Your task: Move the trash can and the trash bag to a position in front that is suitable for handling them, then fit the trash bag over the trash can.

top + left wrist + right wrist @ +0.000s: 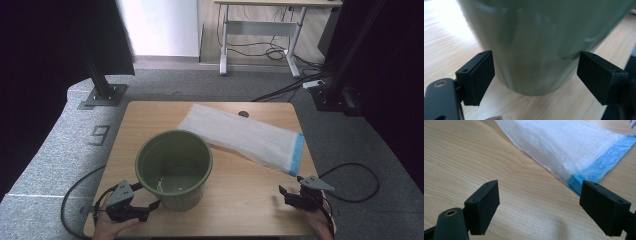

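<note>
A green plastic bucket (174, 167) stands upright near the table's front, left of centre. A white plastic bag (240, 136) with a blue strip (297, 154) at one end lies flat behind and to the right of it. My left gripper (147, 196) sits at the bucket's front left, open. In the left gripper view, the bucket's wall (544, 42) looms close ahead of the left gripper (535, 77), whose pads stand apart from it. My right gripper (291, 185) rests open near the front right edge. In the right gripper view, the right gripper (539, 205) has bare wood between its jaws and the bag (564, 147) just beyond.
The wooden table (250, 200) has a small dark round hole (243, 114) near its back edge. Cables trail off both front corners onto the grey carpet. Black frame posts (102, 87) stand behind the table on each side, and a desk (260, 30) stands farther back.
</note>
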{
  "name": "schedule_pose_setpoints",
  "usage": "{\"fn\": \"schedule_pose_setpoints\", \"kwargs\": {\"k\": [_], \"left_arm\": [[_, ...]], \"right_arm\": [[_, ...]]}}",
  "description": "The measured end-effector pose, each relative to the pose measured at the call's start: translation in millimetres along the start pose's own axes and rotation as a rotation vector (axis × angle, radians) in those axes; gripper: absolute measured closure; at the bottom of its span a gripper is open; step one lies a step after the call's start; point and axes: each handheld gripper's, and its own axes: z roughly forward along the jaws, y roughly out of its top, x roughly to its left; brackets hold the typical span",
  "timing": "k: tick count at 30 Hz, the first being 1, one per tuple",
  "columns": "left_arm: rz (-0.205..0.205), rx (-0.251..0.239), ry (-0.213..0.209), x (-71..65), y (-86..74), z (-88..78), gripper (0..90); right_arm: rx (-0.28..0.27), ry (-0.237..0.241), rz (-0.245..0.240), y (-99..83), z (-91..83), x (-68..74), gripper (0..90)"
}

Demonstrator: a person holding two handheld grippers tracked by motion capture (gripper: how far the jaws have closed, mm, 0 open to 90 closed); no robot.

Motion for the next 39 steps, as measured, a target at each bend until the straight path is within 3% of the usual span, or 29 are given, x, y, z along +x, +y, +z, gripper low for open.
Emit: {"fn": "schedule_pose_setpoints", "kwargs": {"k": [6, 10, 20, 24, 27, 28, 29, 30, 31, 39], "left_arm": [[0.03, 0.018, -0.008, 0.8, 13.5, 16.7, 14.0], [0.051, 0.037, -0.013, 1.3, 24.3, 29.7, 14.0], [0.05, 0.036, -0.005, -1.2, 48.6, 69.6, 14.1], [0.048, 0.029, -0.01, -2.3, 59.0, 86.7, 14.5], [0.051, 0.028, -0.003, -3.2, 59.8, 88.6, 14.3], [0.053, 0.036, 0.022, -3.0, 58.0, 86.0, 14.6], [0.053, 0.036, 0.022, -3.0, 58.0, 86.0, 14.6], [0.05, 0.05, 0.057, -0.7, 53.3, 79.2, 14.6], [0.05, 0.05, 0.057, -0.7, 53.3, 79.2, 14.7], [-0.047, 0.064, 0.109, 13.7, 16.1, 51.9, 14.7]], "right_arm": [[-0.022, 0.014, 0.018, -1.0, -1.9, 1.7, 15.6], [-0.021, 0.03, -0.01, -0.4, 0.0, 5.4, 15.6], [-0.024, 0.019, -0.002, -3.4, -5.7, 1.6, 15.6], [-0.034, -0.006, 0.025, -3.8, -9.2, -0.8, 15.3], [-0.029, -0.01, 0.03, -4.2, -8.4, -0.8, 15.3], [-0.022, -0.009, 0.024, -4.8, -7.6, 0.1, 15.3], [-0.022, -0.009, 0.024, -4.8, -7.6, 0.1, 15.3], [-0.019, -0.007, 0.017, -5.1, -7.3, 1.3, 15.3], [-0.019, -0.007, 0.017, -5.1, -7.3, 1.3, 15.3], [-0.019, -0.007, -0.008, 0.1, -3.7, 10.6, 14.4]]}}
